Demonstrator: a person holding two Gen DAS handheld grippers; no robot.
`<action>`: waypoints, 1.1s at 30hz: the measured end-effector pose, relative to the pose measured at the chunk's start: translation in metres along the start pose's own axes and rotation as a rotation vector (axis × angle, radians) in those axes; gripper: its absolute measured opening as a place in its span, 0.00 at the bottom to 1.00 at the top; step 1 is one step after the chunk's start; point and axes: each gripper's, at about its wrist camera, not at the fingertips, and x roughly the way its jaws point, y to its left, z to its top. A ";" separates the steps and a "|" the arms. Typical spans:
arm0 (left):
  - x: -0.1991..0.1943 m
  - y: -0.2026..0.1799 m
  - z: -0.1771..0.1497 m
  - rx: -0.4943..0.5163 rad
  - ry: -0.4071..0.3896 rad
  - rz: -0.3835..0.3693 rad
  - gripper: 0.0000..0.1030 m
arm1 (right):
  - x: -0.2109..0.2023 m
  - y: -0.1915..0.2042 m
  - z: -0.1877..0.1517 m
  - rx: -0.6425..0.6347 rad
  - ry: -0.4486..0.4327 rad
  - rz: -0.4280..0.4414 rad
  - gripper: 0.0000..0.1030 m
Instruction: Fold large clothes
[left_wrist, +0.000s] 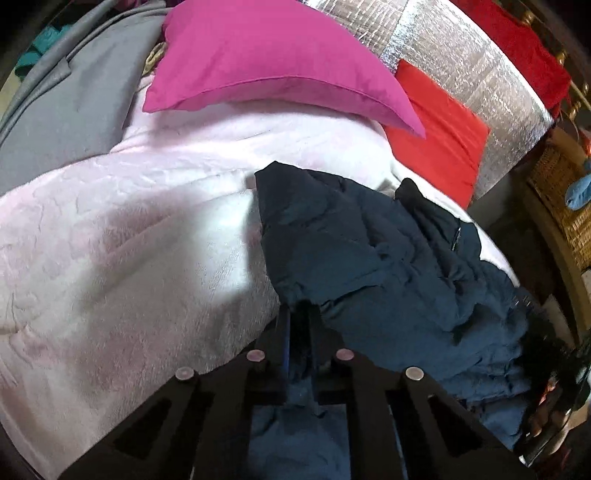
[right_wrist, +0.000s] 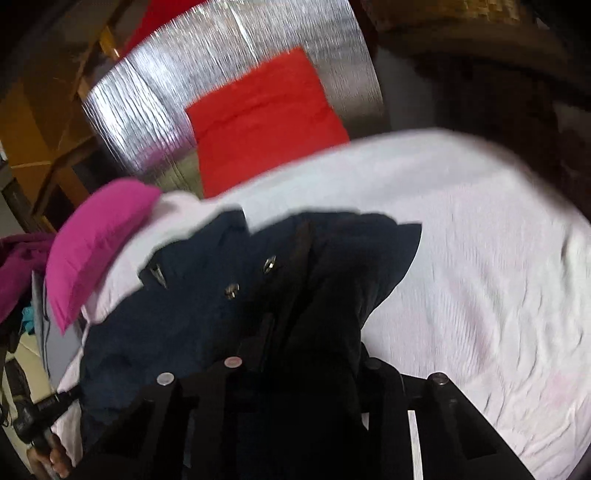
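We have the dark blue jacket (left_wrist: 388, 258) lying rumpled on the pale pink blanket (left_wrist: 129, 240), below the magenta pillow (left_wrist: 266, 59) and the red cushion (left_wrist: 439, 136). Our left gripper (left_wrist: 300, 310) is pinched nearly shut on the jacket's near edge — a thin fold sits between its fingers. Our right gripper (right_wrist: 295, 332) is buried in dark cloth; the jaws look partly closed around a thick bunch, though blur hides the pads. The risk, we judge, is a shallow left pinch slipping when we lift, or the right taking several layers at once — so the fold comes out crooked.
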 end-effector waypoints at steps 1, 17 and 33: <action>0.002 -0.003 -0.002 0.013 0.008 0.016 0.09 | 0.000 0.000 0.002 0.001 -0.010 -0.001 0.29; -0.062 0.005 -0.016 0.053 -0.039 0.171 0.45 | -0.069 -0.053 -0.036 0.174 0.034 0.077 0.60; -0.178 0.019 -0.134 0.218 -0.214 0.361 0.80 | -0.198 -0.043 -0.133 0.090 -0.001 0.093 0.67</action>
